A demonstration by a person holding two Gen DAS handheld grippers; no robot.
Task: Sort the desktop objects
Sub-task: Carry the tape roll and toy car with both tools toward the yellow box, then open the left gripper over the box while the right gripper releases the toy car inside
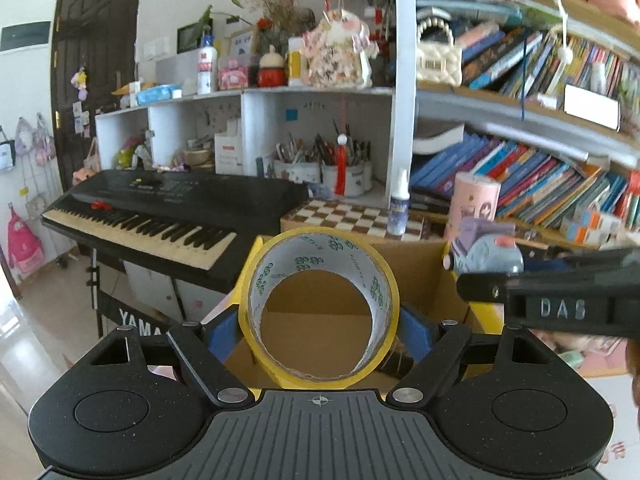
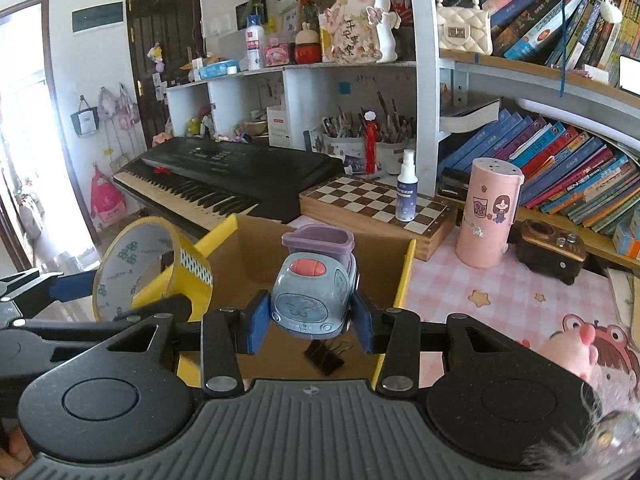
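My left gripper point(image 1: 320, 330) is shut on a roll of yellow tape point(image 1: 318, 236), its blue pads pressing the roll's two sides, held upright over an open cardboard box point(image 1: 412, 264). The same tape roll point(image 2: 132, 264) shows at the left of the right wrist view. My right gripper point(image 2: 310, 320) is shut on a grey-blue toy car point(image 2: 314, 292) with a purple tub on top, held above the cardboard box point(image 2: 256, 248). The toy car point(image 1: 486, 250) and the right gripper's black body appear at the right of the left wrist view. A black binder clip point(image 2: 325, 357) lies on the box floor.
Behind the box stand a black keyboard point(image 2: 224, 176), a chessboard point(image 2: 372, 200) with a spray bottle point(image 2: 407, 186) on it, a pink cylinder point(image 2: 488, 216) and a small dark radio point(image 2: 554, 248). A pink checked desk mat point(image 2: 500, 300) lies to the right. Bookshelves fill the back.
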